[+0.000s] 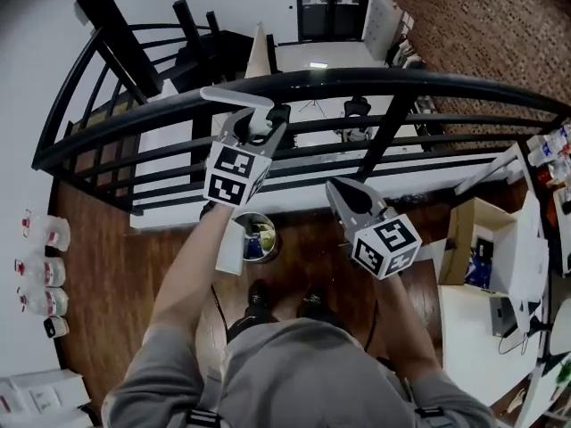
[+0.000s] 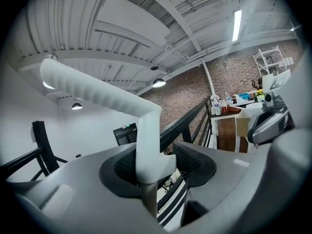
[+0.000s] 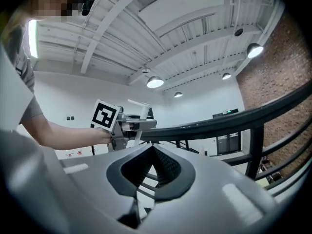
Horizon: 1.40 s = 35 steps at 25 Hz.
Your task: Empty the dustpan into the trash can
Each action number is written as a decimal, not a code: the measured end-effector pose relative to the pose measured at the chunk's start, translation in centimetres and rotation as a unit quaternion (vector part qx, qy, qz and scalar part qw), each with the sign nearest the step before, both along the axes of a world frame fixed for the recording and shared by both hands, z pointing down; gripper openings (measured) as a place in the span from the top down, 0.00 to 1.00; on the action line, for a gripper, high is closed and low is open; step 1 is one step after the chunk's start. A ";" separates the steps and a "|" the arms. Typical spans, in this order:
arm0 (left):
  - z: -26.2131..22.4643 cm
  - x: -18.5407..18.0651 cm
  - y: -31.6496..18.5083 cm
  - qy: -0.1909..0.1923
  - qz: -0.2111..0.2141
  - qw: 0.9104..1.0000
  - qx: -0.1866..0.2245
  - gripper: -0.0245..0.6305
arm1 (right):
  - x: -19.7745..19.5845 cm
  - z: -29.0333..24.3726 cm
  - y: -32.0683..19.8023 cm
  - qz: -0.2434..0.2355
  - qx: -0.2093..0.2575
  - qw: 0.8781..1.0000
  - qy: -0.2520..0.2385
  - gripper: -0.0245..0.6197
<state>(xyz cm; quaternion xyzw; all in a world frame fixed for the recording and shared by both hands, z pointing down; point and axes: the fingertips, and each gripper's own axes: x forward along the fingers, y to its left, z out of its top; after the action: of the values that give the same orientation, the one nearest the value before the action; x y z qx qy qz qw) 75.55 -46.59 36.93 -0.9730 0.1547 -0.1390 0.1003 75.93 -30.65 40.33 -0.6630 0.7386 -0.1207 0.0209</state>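
Observation:
My left gripper [image 1: 259, 125] [image 2: 156, 164] is shut on the stem of a white dustpan handle [image 1: 235, 96] [image 2: 97, 89], held up by the black railing. The handle's bent top sticks out leftward above the jaws. Under my left forearm hangs a white panel [image 1: 230, 246], likely the dustpan's pan, right beside a small round trash can [image 1: 260, 237] on the wooden floor with rubbish inside. My right gripper [image 1: 343, 191] [image 3: 152, 150] is level to the right of the left one, its fingertips together with nothing between them. The right gripper view shows the left gripper [image 3: 127, 126] with the handle [image 3: 139, 105].
A curved black railing [image 1: 375, 83] runs across just ahead of both grippers, with a drop to a lower floor behind it. An open cardboard box [image 1: 473, 239] and a white table [image 1: 468, 328] stand at the right. Bottles [image 1: 40, 270] line the left wall.

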 end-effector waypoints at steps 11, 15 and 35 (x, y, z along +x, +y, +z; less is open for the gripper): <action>-5.1 -19.5 -2.6 0.086 -0.095 0.992 0.003 0.66 | -14.1 -2.8 -5.2 -0.104 0.025 0.994 0.015 0.96; -5.8 -27.4 -3.9 0.117 -0.143 0.983 -0.005 0.67 | -20.6 -2.9 -5.4 -0.143 0.025 0.989 0.028 0.96; -9.0 -53.2 -1.4 0.230 -0.295 0.927 -0.022 0.67 | -38.4 -3.7 -8.4 -0.278 0.030 0.959 0.046 0.96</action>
<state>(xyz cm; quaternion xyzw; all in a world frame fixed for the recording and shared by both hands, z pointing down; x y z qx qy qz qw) 22.34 -47.98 27.95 -0.8906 0.4507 0.0614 -0.0054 37.50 -39.09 36.63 -0.4357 0.8970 -0.0688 -0.0278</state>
